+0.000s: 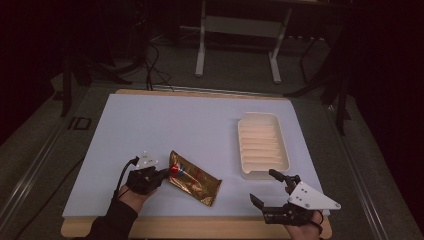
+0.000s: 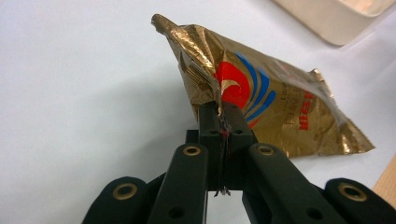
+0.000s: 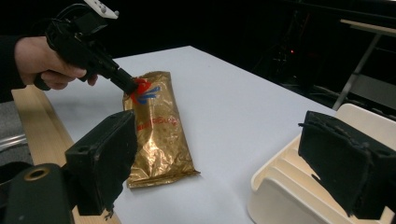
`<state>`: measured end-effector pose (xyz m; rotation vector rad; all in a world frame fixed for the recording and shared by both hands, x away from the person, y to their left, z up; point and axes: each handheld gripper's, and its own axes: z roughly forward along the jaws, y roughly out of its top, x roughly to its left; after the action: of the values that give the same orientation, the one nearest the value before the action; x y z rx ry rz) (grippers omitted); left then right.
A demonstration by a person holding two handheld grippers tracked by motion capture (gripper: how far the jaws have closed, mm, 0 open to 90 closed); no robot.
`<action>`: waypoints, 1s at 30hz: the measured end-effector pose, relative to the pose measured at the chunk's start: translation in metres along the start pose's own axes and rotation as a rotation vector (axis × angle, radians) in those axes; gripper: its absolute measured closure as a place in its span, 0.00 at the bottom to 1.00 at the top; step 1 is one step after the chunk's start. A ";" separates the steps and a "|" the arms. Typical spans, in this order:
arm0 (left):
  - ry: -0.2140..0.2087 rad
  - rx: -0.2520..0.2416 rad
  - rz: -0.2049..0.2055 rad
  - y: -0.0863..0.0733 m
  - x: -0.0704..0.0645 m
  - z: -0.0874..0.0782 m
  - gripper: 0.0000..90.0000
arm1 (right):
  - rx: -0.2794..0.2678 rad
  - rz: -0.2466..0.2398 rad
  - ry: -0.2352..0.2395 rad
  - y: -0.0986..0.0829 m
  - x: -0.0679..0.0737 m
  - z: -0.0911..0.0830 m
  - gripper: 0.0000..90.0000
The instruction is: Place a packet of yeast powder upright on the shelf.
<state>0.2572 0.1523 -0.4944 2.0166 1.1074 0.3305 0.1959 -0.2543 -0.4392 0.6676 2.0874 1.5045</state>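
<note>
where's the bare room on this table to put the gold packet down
Widest free patch: the far left of the white table top, beyond the gold packet and left of the cream tray. A narrower strip runs between packet and tray. The near edge is crowded: left gripper clamps the packet, right gripper sits by the tray.

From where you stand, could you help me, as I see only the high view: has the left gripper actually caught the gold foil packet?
Observer: Yes. The left gripper view shows the left gripper shut on a pinched fold at the edge of the gold foil packet.
Operator: Thank you. Is that end lifted?
Observer: A little: in that view the gripped end stands up in a crumpled peak, while the far end looks to lie on the table.
Operator: And is my right gripper ready?
Observer: The right gripper view shows the right gripper open and holding nothing, with the cream ribbed tray just beneath its jaws.
</note>
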 end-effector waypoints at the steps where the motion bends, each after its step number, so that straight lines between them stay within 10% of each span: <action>1: 0.000 0.000 0.000 0.000 0.000 0.000 1.00 | 0.000 0.000 0.000 0.000 0.000 0.000 0.13; 9: 0.022 -0.015 0.039 0.012 -0.011 -0.008 1.00 | -0.016 0.016 0.044 -0.001 -0.003 -0.001 0.15; 16: 0.071 -0.019 0.087 0.020 -0.016 -0.009 1.00 | -0.055 -0.042 -0.020 0.000 -0.004 -0.004 0.18; 20: 0.058 -0.032 0.125 0.025 -0.020 -0.012 1.00 | -0.070 -0.093 -0.032 0.001 -0.001 -0.004 0.18; 30: 0.000 -0.081 0.259 0.046 -0.037 -0.020 1.00 | -0.023 -0.022 0.018 0.005 -0.004 -0.004 0.18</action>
<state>0.2523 0.1190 -0.4418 2.0893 0.8187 0.4989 0.1970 -0.2585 -0.4325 0.6226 2.0805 1.5258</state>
